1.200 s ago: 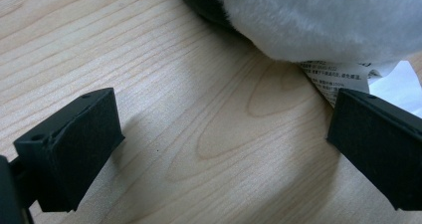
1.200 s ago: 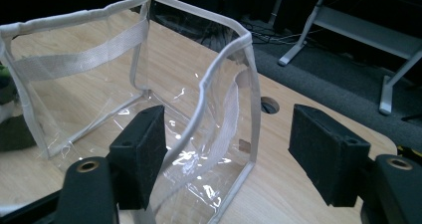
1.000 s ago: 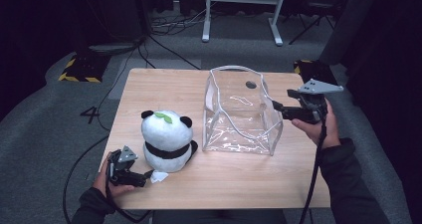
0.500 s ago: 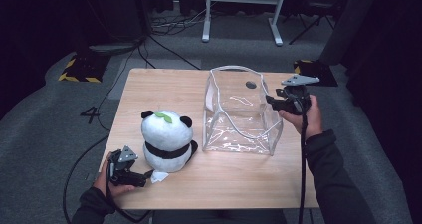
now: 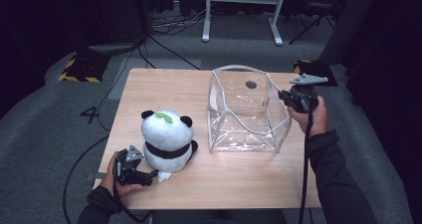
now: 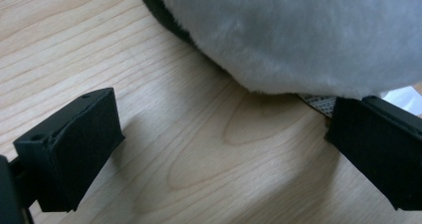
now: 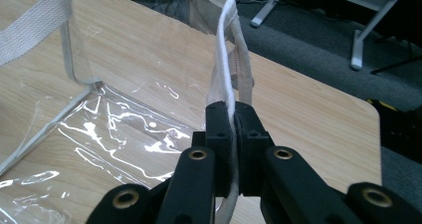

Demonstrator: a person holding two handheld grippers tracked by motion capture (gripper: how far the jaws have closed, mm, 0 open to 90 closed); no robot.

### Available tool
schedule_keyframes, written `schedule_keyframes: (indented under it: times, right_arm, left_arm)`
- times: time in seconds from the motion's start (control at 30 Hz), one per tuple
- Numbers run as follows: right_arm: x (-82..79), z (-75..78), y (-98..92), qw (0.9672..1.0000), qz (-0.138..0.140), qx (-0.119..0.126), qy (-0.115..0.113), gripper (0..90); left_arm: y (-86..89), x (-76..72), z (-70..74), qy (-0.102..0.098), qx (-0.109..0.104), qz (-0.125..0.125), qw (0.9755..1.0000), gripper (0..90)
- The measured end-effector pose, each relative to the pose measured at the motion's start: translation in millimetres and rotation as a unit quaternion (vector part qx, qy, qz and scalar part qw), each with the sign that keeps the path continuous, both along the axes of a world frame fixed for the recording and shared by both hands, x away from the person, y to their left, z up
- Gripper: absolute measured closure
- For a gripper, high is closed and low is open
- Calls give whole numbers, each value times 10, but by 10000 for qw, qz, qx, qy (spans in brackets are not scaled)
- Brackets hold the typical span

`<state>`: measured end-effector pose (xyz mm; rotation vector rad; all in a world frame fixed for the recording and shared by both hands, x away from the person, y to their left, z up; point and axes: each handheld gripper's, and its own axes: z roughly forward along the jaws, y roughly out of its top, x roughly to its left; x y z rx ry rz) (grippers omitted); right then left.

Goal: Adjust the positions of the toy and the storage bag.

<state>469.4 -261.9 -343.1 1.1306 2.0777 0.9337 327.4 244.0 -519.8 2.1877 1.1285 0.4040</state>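
- Currently the right tool [image 5: 287,97] sits at the right-hand rim of the clear bag [image 5: 247,115]; its jaws have just been closing, and in the right gripper view they are pressed together on the bag's white-edged rim [image 7: 228,59], which runs up out of the gap between them
- Clear bag stands open-topped on the right half of the table [image 5: 164,87], walls upright but slightly buckled; a white strap [image 7: 35,17] crosses its near wall in the right gripper view
- Right hand [image 5: 311,115] holds that tool from the table's right edge, grey plate on top, cable trailing down along the sleeve
- Stuffed panda [image 5: 166,139] sits upright on the left half of the table, just left of the bag and apart from it, a green leaf on its head
- Left tool [image 5: 149,176] lies low near the table's front left corner, pointing at the panda's base
- Left gripper view: jaws spread wide, both pads [image 6: 74,144] down on the wood; panda's grey-white fur [image 6: 298,30] hangs just ahead of them, not between them; the right-hand pad lies close to the white tag [image 6: 404,97] under the toy, contact cannot be told
- Left hand [image 5: 115,176] grips that tool at the table's front edge
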Motion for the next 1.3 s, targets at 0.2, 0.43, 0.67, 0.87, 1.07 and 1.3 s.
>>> schedule_keyframes:
  times: [0.2, 0.43, 0.67, 0.87, 1.07, 1.3]
  right_arm:
    - [-27, -2, -132, 9999, -139, 90, -9, 869]
    - [-83, -2, -231, 9994, -111, 341, -19, 783]
    - [-174, 60, -270, 9992, -103, 365, -92, 527]
    - [-457, 155, -385, 9972, 88, 665, -343, 354]
    - [-702, 131, -589, 9955, 125, 736, -580, 336]
    - [-1062, -115, -839, 9916, 315, 1059, -674, 326]
  left_arm:
    - [-121, 5, -1, 7, -23, -149, 9999, 6]
    - [-248, -15, 1, 15, -19, -392, 9992, 7]
    - [-213, -37, 9, -22, -38, -412, 9991, 59]
    - [-88, -119, 55, -199, 29, -447, 9988, 160]
    - [39, -156, 190, -500, -442, -283, 9974, 159]
    - [-41, -81, 185, -440, -497, -381, 9971, 156]
